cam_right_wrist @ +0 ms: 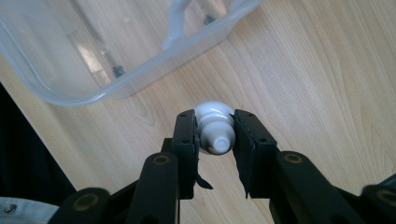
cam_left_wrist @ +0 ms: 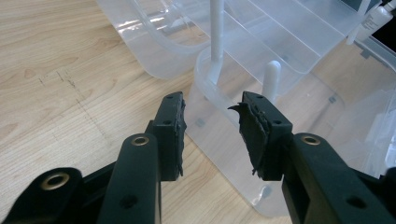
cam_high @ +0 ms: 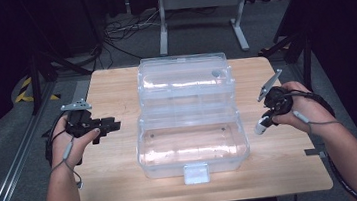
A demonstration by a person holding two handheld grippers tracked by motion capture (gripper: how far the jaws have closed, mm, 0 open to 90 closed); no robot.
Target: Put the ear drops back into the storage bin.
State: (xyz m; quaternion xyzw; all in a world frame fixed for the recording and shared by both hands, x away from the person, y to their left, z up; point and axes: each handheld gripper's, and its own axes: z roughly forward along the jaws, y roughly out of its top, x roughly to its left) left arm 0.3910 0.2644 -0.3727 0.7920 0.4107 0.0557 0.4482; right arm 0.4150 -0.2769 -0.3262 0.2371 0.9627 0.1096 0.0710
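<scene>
A clear plastic storage box [cam_high: 144, 154] stands open at the middle of the wooden table, its lid [cam_high: 184, 79] tipped back behind it. My right gripper [cam_high: 265, 120] is to the right of the box, shut on a small white bottle [cam_right_wrist: 214, 128] that points down toward the table; the bottle's white body [cam_high: 260, 126] pokes out below the jaws. My left gripper [cam_high: 113, 125] hovers left of the box, open, with nothing between its jaws [cam_left_wrist: 212, 128], which aim at the box's left wall [cam_left_wrist: 219, 154].
The wooden table [cam_high: 120, 187] has bare room left, right and in front of the box. A latch tab [cam_high: 196, 173] sticks out at the box's front. Behind the table are a white metal frame [cam_high: 202, 7] and cables [cam_high: 123, 28] on the floor.
</scene>
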